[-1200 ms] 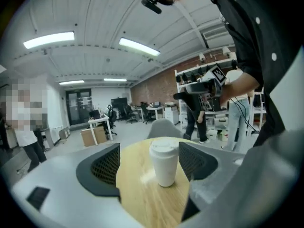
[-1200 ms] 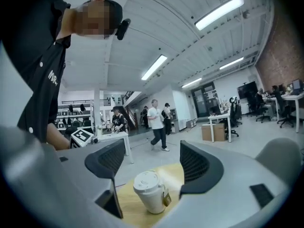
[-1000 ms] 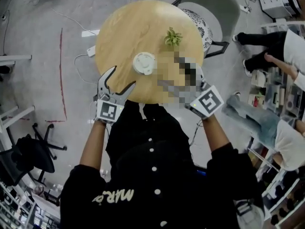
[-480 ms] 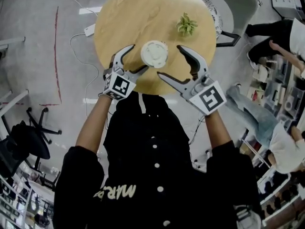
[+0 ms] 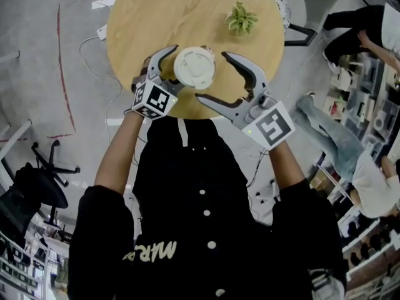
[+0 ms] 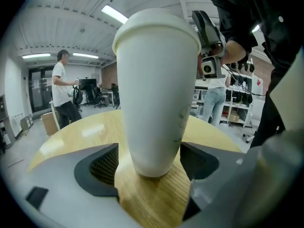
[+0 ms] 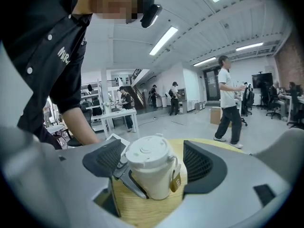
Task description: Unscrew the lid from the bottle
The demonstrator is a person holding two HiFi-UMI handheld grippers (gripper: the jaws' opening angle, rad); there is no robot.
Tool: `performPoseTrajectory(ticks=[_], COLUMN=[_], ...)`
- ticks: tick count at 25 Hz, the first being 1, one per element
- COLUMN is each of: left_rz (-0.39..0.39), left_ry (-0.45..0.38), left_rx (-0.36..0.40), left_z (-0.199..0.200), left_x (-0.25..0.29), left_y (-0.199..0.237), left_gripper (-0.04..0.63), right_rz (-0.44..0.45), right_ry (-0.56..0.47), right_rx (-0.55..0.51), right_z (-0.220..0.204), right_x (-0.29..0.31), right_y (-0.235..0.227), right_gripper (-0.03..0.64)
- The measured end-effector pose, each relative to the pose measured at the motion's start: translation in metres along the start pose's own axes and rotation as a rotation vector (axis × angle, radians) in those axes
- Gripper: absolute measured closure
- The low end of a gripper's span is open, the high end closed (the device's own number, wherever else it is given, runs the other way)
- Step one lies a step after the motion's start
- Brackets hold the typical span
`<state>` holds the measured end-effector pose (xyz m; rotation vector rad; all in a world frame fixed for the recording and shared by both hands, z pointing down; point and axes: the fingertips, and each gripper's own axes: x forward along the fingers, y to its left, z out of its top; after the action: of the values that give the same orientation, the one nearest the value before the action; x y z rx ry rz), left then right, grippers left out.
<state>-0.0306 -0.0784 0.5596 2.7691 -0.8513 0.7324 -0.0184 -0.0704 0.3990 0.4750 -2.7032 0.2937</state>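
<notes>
A round wooden table stands on a grey concrete floor marked with a thin red line. A white power strip lies just beside the table's edge, and a small green plant sits on the tabletop. A black office chair stands well apart. Fluorescent strip lights run along a white ribbed ceiling, with a brick wall at one side.

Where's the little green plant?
The plant sits on the round wooden table, upper right in the head view, beyond the white bottle and right gripper.
</notes>
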Motion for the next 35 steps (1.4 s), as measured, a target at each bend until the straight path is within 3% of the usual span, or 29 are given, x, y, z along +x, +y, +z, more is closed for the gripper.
performPoseTrajectory(ticks=[5,13,17,23,29,35], left_rz=[-0.056,-0.022,-0.020,-0.017,-0.021,-0.036], left_ry=[0.025,0.043,0.050,0.053,0.054,0.062], left_rx=[0.012,0.030,0.031,0.033,0.034,0.040], left_z=[-0.005,-0.006,-0.006,-0.008,-0.007,-0.008], left_x=[0.022,0.023,0.023,0.022,0.023,0.024], left_y=[-0.006,-0.004,-0.004,-0.004,-0.003,-0.006], left_gripper=[0.209,0.242,0.244,0.245,0.245,0.245], right_rz=[0.022,0.065,0.087,0.074,0.100,0.112], right_ry=[-0.006,-0.038,-0.072,-0.039,0.076,0.045], right_rx=[-0.007,-0.067,-0.114,-0.145,-0.157,-0.194], right_z=[-0.002,0.007,-0.010,0.013,-0.012,-0.012], right_x=[0.003,0.008,0.005,0.031,0.049,0.055], right_y=[-0.004,-0.002,0.002,0.005,0.004,0.006], right_gripper=[0.213,0.212,0.204,0.173,0.150,0.163])
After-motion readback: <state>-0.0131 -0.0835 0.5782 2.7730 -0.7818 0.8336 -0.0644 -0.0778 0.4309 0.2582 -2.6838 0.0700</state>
